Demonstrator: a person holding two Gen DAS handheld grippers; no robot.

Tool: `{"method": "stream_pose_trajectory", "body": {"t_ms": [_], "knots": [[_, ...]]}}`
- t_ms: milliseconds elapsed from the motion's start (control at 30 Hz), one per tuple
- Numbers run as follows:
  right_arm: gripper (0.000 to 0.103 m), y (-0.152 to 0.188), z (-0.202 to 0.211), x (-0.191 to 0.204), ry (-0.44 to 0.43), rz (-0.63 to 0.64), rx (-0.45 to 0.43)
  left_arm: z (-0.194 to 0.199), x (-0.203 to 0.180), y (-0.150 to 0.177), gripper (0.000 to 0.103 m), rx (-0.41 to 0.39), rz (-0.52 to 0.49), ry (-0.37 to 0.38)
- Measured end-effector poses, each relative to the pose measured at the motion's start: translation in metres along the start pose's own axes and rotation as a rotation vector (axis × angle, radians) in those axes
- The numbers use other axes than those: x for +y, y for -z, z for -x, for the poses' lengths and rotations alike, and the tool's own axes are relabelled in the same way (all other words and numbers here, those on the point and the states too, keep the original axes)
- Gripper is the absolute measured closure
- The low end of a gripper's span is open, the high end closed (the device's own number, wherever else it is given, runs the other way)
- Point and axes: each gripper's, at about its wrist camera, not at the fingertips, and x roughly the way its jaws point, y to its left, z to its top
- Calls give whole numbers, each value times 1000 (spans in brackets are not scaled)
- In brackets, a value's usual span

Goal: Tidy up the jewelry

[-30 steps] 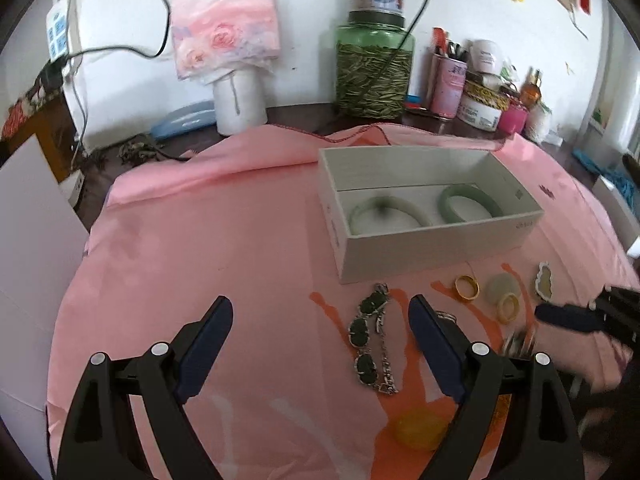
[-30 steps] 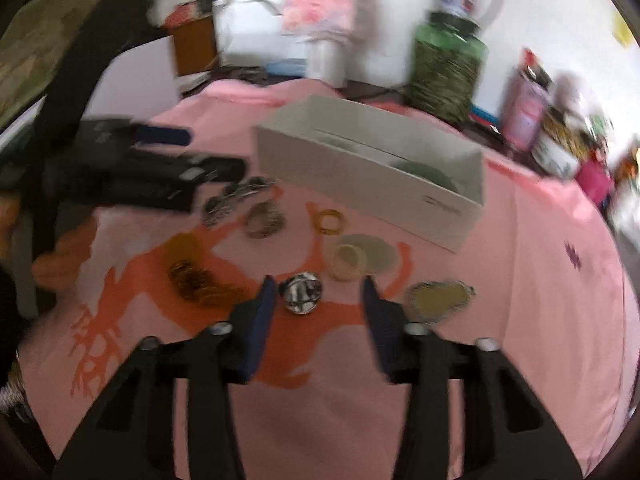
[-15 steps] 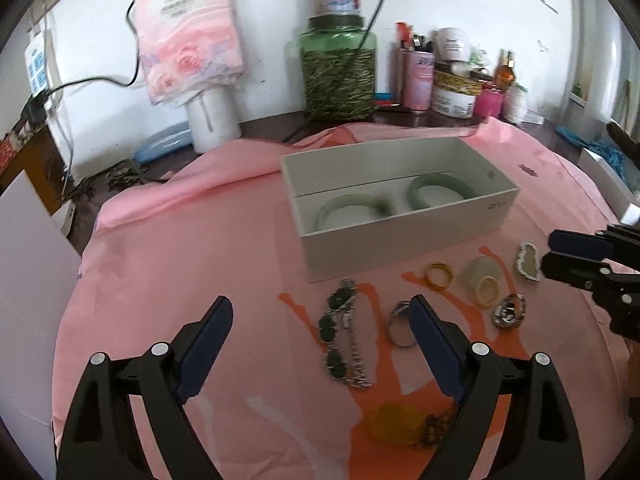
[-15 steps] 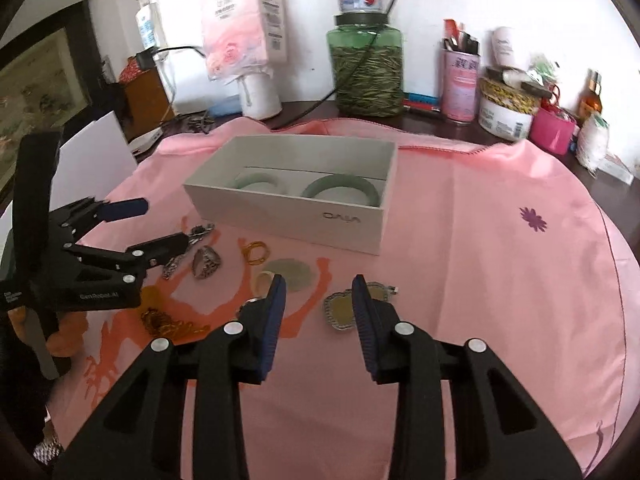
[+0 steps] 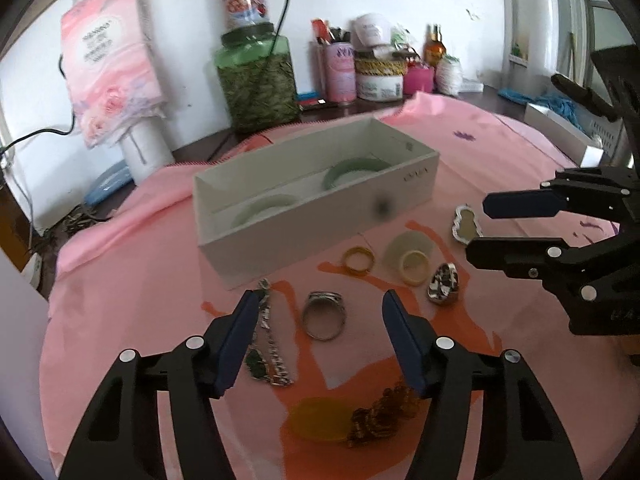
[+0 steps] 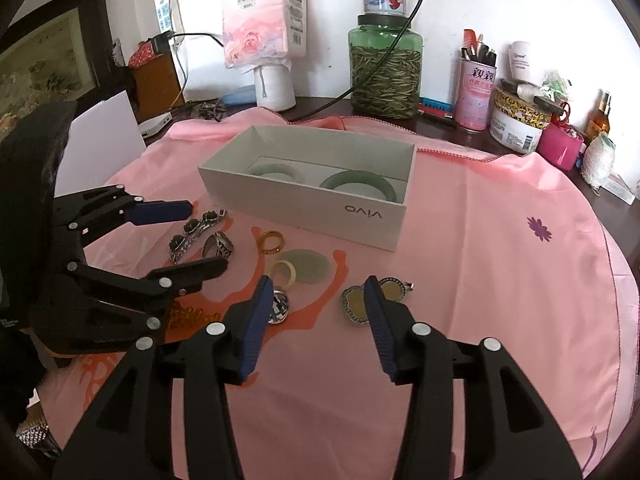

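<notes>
A white box (image 5: 320, 220) (image 6: 372, 216) on the pink cloth holds two green jade bangles (image 5: 352, 168) (image 6: 358, 184). In front of it lie a silver ring (image 5: 323, 314), a gold ring (image 5: 358, 261) (image 6: 271, 241), a cream ring (image 5: 415, 267) on a pale disc, a patterned silver ring (image 5: 443, 283) (image 6: 278, 306), a gourd pendant (image 5: 466, 225) (image 6: 358, 306), a green-stone bracelet (image 5: 266, 344) (image 6: 192, 232) and an amber piece (image 5: 320, 418). My left gripper (image 5: 318, 300) (image 6: 192, 238) is open around the silver ring. My right gripper (image 6: 318, 282) (image 5: 478, 224) is open and empty above the pendant.
Along the back wall stand a green jar (image 6: 385, 72) with a can on top, a tissue pack (image 6: 260, 12), a pink tin (image 6: 476, 96), tubs and bottles. A cable (image 6: 360, 80) runs down to the table. A white board (image 6: 104, 136) stands at the left.
My left gripper moved right and forward over the silver ring. My right gripper opened wider and drew back slightly, now over the pendant and patterned ring.
</notes>
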Motion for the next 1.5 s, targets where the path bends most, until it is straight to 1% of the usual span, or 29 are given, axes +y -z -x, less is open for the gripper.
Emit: {"method": "stream_pose_trajectory", "body": {"t_ms": [133,167,200,267,300,333,367,400,567,600,800,867,1033,1233,1300,1500], "knots": [[58,2,-3,5,1,22,10,-10,6,0,51,50,31,42],[58,2,-3,6,0,28,14,-12,7,0,56,58,35,49],[58,2,-4,7,-2,31,17,-14,6,0,58,68,36,59],[58,3,-5,9,-6,44,24,-14,6,0,58,68,34,62],[58,4,-6,11,-6,54,29,-14,6,1,60,67,33,62],[58,5,-8,13,-4,62,34,-14,6,1,64,66,33,75],[58,6,-9,14,-4,69,38,-13,6,1,73,65,34,84],[58,7,-11,16,-4,77,46,-13,5,1,78,64,33,93],[58,11,-22,25,-1,119,88,-12,7,1,78,64,44,70],[58,11,-24,27,-12,125,97,-12,8,1,78,66,49,72],[59,6,-31,27,-20,117,107,-12,7,1,78,70,48,79],[80,6,-31,27,-20,116,103,-13,7,1,78,71,51,81],[81,5,-28,24,-25,101,87,-12,7,1,78,68,56,84],[81,6,-23,24,-14,100,64,-5,7,1,78,33,54,75],[81,6,-23,23,-11,95,65,-2,7,0,78,22,55,66],[81,7,-23,21,-7,86,65,-1,6,0,78,20,51,44]]}}
